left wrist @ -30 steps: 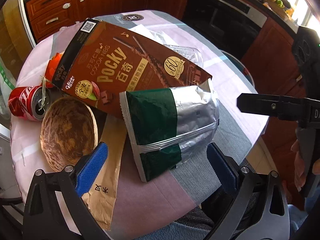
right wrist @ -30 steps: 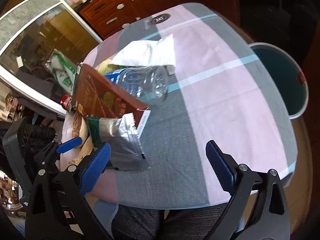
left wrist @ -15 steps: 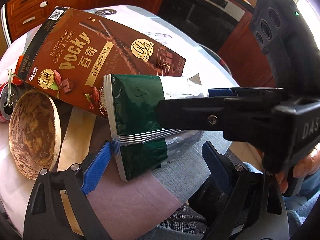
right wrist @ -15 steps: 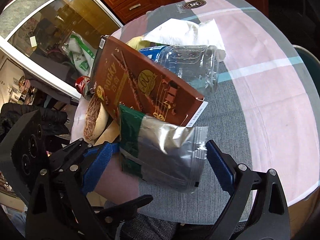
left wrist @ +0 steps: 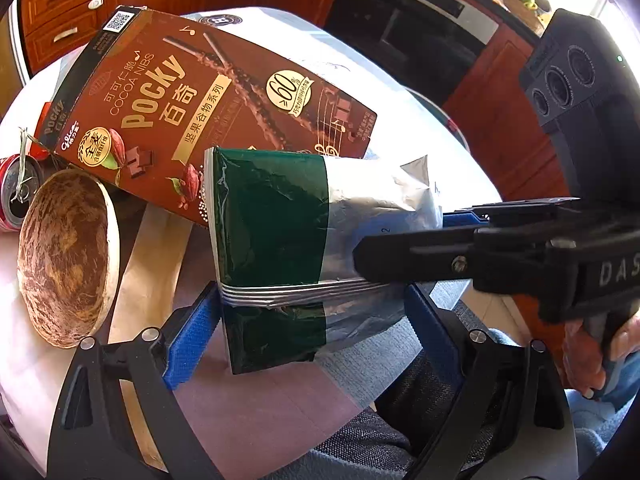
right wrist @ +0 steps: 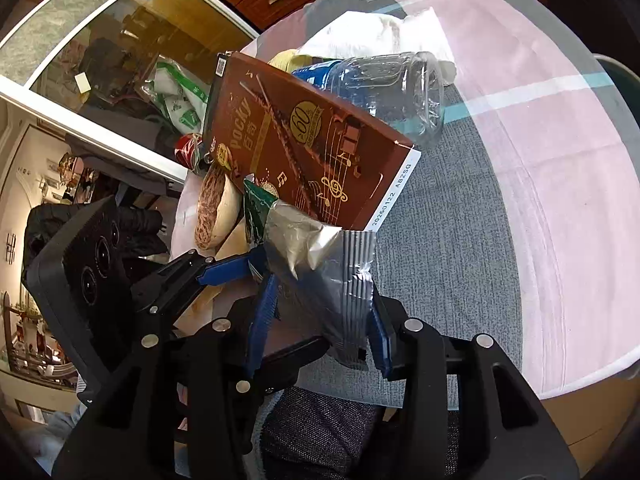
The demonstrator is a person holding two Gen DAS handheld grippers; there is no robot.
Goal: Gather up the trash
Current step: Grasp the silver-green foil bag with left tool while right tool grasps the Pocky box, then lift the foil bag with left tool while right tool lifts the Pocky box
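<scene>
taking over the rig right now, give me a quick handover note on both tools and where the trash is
Right tool: closed on the silver end of the green-and-silver foil snack bag.
Left tool: open, its fingers either side of the bag's green end, not gripping.
Brown Pocky cardboard box, clear plastic bottle, red soda can, white crumpled paper and wooden bowl lie on the round table.
Teal bin sits beyond the table's far edge.
Done: bag gripped. Left: bin it, then the rest.
</scene>
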